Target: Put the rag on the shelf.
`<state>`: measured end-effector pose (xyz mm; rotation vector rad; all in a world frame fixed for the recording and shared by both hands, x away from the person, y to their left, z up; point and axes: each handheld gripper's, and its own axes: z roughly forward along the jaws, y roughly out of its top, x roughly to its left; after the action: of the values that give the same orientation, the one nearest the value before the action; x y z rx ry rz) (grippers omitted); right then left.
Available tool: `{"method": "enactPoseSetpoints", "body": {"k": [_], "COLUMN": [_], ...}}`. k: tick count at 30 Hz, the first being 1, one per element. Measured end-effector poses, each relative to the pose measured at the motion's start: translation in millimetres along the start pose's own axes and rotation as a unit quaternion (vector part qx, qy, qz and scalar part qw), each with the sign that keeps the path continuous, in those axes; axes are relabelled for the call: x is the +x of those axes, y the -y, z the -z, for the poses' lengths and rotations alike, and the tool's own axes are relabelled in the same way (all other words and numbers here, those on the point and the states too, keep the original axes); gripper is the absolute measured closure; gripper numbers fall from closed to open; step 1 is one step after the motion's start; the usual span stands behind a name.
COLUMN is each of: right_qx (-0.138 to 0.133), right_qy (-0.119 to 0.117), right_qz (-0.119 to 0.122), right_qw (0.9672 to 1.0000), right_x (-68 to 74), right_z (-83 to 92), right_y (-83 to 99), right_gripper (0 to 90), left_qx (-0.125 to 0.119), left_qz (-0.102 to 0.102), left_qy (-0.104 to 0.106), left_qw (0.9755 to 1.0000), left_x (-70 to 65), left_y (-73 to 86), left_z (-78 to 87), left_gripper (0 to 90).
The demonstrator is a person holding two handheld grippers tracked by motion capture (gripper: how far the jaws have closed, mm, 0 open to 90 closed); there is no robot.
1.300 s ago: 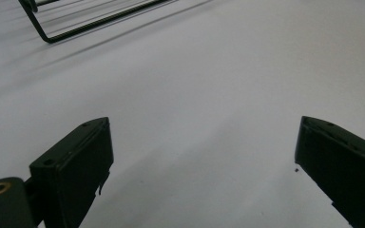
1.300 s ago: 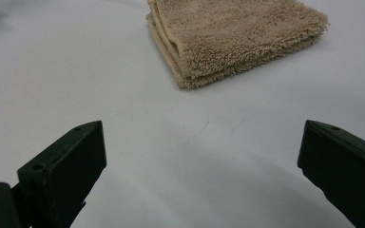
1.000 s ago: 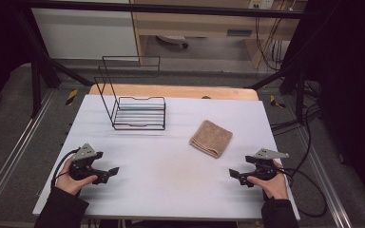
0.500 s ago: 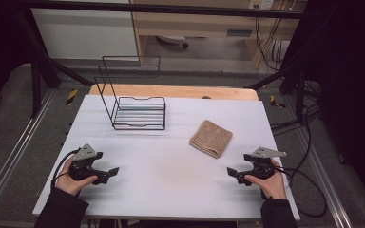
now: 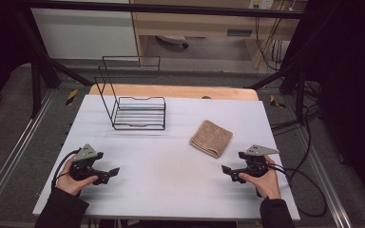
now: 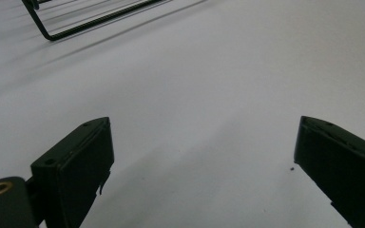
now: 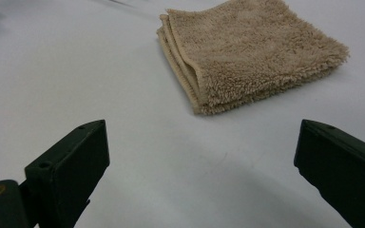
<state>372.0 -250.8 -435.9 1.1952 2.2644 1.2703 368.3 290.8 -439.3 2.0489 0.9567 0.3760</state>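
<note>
A folded tan towel (image 5: 211, 137) lies flat on the white table (image 5: 180, 190), right of centre. My right gripper (image 5: 233, 163) rests low near the front right edge, held by a hand, and is open with nothing in it. In the right gripper view the towel (image 7: 247, 52) lies just ahead of the wide-apart jaws of the right gripper (image 7: 202, 126), slightly to the right. My left gripper (image 5: 107, 164) sits near the front left, also hand-held and open. In the left gripper view the left gripper (image 6: 202, 126) has only bare table between its jaws.
A black wire rack (image 5: 138, 111) stands at the back left of the table; its base corner (image 6: 76, 23) shows at the top of the left gripper view. Cables trail from both grippers. A wooden strip (image 5: 171, 91) runs along the far edge.
The right gripper has slid a little to the left, closer to the towel. The left gripper and the towel have stayed put.
</note>
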Motion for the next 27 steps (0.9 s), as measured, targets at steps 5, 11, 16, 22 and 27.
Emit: {"method": "enactPoseSetpoints", "body": {"k": [5,11,16,22,27], "right_qx": [0.006,0.019,0.031,0.039,0.046], "right_qy": [0.018,0.028,0.031,0.044,0.041], "right_qz": [0.006,0.025,0.039,0.048,0.054], "right_qw": [0.9998,0.9991,0.9983,0.9971,0.9966], "right_x": [3.2,7.5,10.5,10.1,8.5], "right_z": [-7.1,-17.5,-30.0,-42.5,-53.0], "right_y": [-5.9,-14.8,-21.7,-29.2,-33.3], "right_gripper": [9.1,14.6,21.4,30.5,42.9], "left_qx": [0.001,0.000,0.002,-0.001,0.001], "left_qz": [0.000,0.001,0.001,0.000,-0.001], "left_qy": [0.002,0.000,0.001,0.000,0.001], "left_qw": [1.0000,1.0000,1.0000,1.0000,1.0000], "left_x": [-0.4,0.0,-0.5,0.0,0.1], "left_y": [0.2,0.1,0.3,0.2,0.4], "left_z": [-0.7,-0.2,-0.7,0.4,-0.3], "left_gripper": [5.8,5.8,5.7,5.8,5.8]}}
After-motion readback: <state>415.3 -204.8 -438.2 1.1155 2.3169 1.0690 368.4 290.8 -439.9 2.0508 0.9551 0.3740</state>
